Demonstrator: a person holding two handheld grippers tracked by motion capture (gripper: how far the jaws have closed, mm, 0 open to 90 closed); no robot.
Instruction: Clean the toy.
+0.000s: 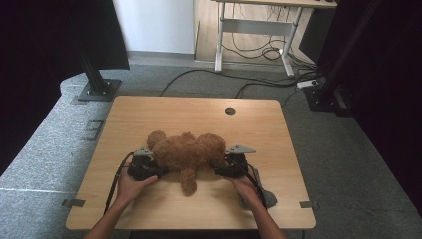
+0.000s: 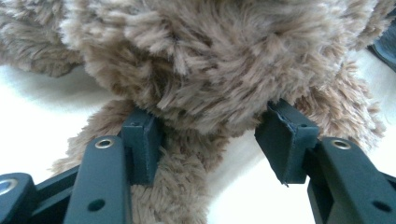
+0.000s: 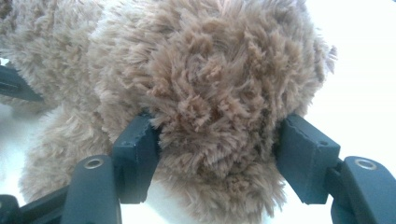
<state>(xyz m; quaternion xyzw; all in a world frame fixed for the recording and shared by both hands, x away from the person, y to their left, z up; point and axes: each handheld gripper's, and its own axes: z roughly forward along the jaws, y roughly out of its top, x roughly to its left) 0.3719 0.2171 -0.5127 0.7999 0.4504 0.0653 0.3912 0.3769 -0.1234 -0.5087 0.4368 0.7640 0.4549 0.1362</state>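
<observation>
A brown plush teddy bear (image 1: 186,152) lies on the wooden table (image 1: 149,114), a little in front of its middle. My left gripper (image 1: 160,171) comes at the bear's left side. In the left gripper view the bear's fur (image 2: 210,70) bulges between the two black pads (image 2: 140,144) of my left gripper (image 2: 212,140), and both pads touch it. My right gripper (image 1: 217,169) is at the bear's right side. In the right gripper view a round furry part (image 3: 215,93) sits between the pads (image 3: 303,158) of my right gripper (image 3: 219,156), which press into it on both sides.
A grey cloth (image 1: 263,193) lies on the table under the right forearm, near the front right. A round cable hole (image 1: 229,110) is at the table's back. Black stands (image 1: 97,84) and floor cables (image 1: 259,82) are beyond the table.
</observation>
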